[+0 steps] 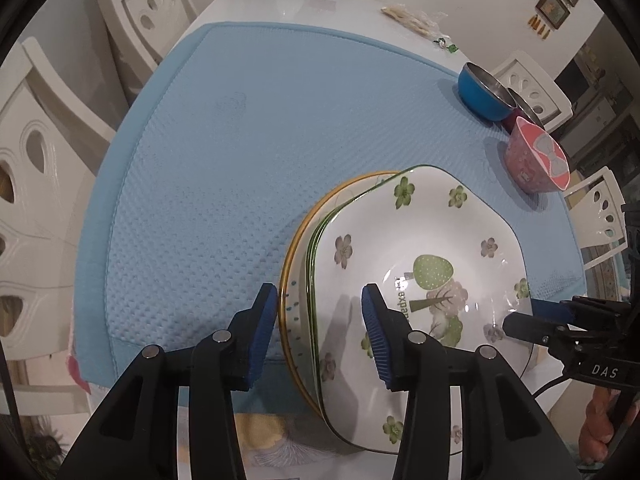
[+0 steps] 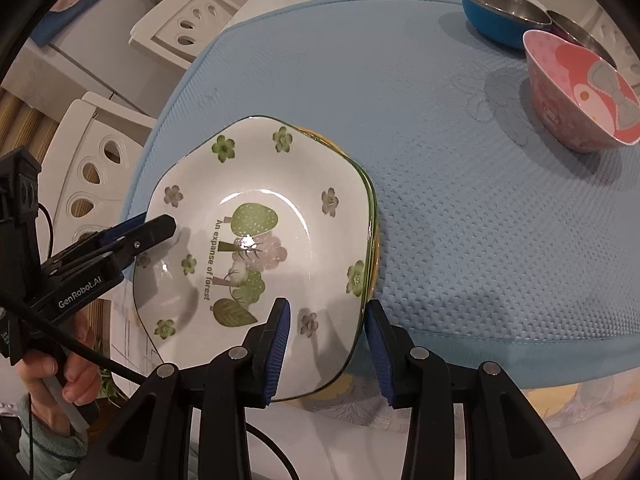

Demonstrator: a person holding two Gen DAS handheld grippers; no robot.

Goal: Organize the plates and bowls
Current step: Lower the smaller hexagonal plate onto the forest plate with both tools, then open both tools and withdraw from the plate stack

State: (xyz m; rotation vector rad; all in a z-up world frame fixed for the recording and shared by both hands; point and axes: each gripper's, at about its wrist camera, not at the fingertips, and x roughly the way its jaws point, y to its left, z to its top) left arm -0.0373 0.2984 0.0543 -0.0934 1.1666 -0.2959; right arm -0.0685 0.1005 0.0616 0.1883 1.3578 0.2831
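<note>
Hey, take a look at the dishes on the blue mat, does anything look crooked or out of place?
Yes. The flowered plate sits off-center on the yellow-rimmed plate beneath it, whose rim shows on one side only, and the stack overhangs the blue mat. Nothing looks broken or spilled.

A mat (image 1: 208,152) lies on the table (image 1: 304,4) and covers most of its near part. At the mat's near edge sits a stack of plates (image 2: 264,240), the top plate (image 1: 420,280) resting on a lower plate (image 1: 290,264) whose rim shows past it on the left; the stack overhangs the mat's near edge. The left gripper (image 1: 320,320) straddles the stack's left rim, and the right gripper (image 2: 326,340) straddles its near right rim. At the mat's far right corner stand three bowls close together: one bowl (image 2: 580,92) nearest, two metal bowls (image 2: 504,12) behind it. Chairs (image 1: 144,12) stand along the table's left side.
</note>
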